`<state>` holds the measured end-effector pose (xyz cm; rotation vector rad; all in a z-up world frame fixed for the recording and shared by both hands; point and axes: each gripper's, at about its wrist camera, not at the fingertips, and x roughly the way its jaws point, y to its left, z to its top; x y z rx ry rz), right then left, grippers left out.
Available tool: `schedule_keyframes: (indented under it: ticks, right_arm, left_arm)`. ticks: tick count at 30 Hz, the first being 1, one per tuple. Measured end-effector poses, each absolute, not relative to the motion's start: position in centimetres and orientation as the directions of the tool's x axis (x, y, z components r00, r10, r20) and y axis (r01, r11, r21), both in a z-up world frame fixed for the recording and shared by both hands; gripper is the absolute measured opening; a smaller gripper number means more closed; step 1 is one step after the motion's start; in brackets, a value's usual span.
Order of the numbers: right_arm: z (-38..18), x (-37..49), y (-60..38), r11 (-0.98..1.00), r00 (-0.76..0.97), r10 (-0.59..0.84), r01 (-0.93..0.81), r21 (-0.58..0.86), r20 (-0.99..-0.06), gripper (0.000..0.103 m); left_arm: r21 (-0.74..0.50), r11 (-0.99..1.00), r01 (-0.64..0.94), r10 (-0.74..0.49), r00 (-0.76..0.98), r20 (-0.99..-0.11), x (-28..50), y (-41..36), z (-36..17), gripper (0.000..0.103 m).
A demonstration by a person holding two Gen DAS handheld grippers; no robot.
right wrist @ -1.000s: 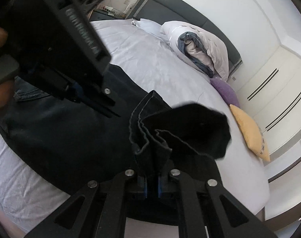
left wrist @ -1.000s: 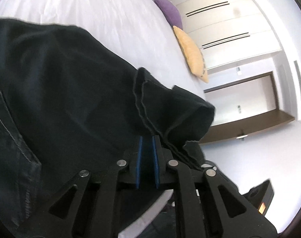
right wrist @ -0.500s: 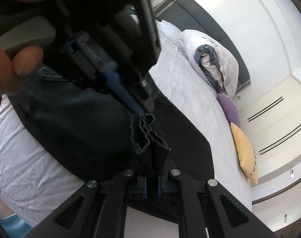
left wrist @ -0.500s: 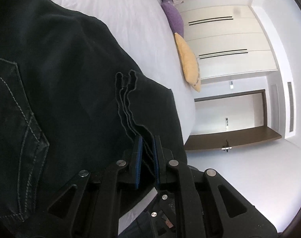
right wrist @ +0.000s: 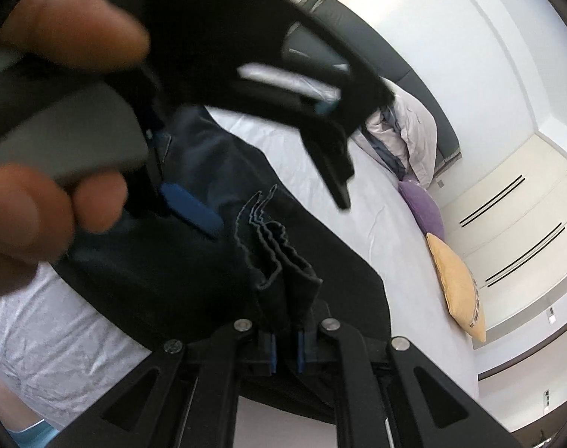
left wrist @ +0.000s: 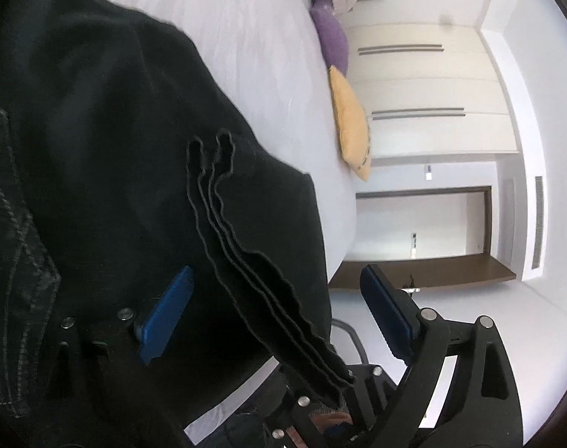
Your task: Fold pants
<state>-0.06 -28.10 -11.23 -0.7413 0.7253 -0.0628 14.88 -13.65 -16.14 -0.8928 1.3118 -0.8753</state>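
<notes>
The left tool (left wrist: 279,310) has just been opening; its blue pads (left wrist: 165,313) now stand wide apart, with the stacked hem edges of the dark pants (left wrist: 108,156) running between them, touched by neither pad. The right tool (right wrist: 285,351) is clamped on those same bunched hem layers, which rise out of its closed pads and fan into wavy edges just ahead. From there the pants spread away to the left and forward over the white bed (left wrist: 246,30), a stitched back pocket (left wrist: 18,246) showing at the left tool's far left side. In the right wrist view a hand (right wrist: 33,201) gripping the left tool fills the upper left, blurred. Beyond the pants, a purple cushion (right wrist: 421,209) and a yellow cushion (right wrist: 457,287) lie along the bed's edge near white wardrobe doors (left wrist: 425,86).
</notes>
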Motion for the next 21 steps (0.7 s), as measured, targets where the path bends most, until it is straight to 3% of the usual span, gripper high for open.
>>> schedule_keyframes:
  ticks: [1, 3, 4, 5, 13, 21]
  right_arm:
    - [-11.1, -0.3, -28.0, 0.747, 0.762, -0.295, -0.193, -0.636, -0.577, 0.008]
    - [-10.9, -0.7, -27.8, 0.743, 0.769, -0.288, -0.197, -0.640, -0.571, 0.008]
    - [-10.8, -0.9, -27.8, 0.743, 0.771, -0.284, -0.199, -0.639, -0.570, 0.008]
    - [-10.7, -1.0, -27.6, 0.743, 0.772, -0.278, -0.204, -0.637, -0.572, 0.008]
    - [-10.6, -2.2, -26.6, 0.733, 0.782, -0.230, -0.253, -0.631, -0.580, 0.009]
    - [-11.0, -2.3, -23.1, 0.700, 0.778, -0.156, -0.348, -0.624, -0.609, 0.010]
  left_arm:
    - [-0.902, 0.430, 0.029, -0.902, 0.037, -0.429, 15.0, -14.0, -16.3, 0.088]
    - [-0.897, 0.441, 0.037, -0.897, 0.007, -0.441, 15.2, -14.6, -16.4, 0.064]
    - [-0.894, 0.447, 0.038, -0.894, -0.017, -0.448, 15.5, -14.8, -16.5, 0.035]
    - [-0.886, 0.462, 0.040, -0.886, -0.031, -0.463, 15.7, -14.9, -16.6, 0.023]
    - [-0.822, 0.531, 0.204, -0.829, -0.076, -0.554, 18.5, -13.0, -14.6, 0.006]
    - [-0.692, 0.637, 0.340, -0.728, -0.030, -0.684, 20.1, -8.7, -11.9, 0.005]
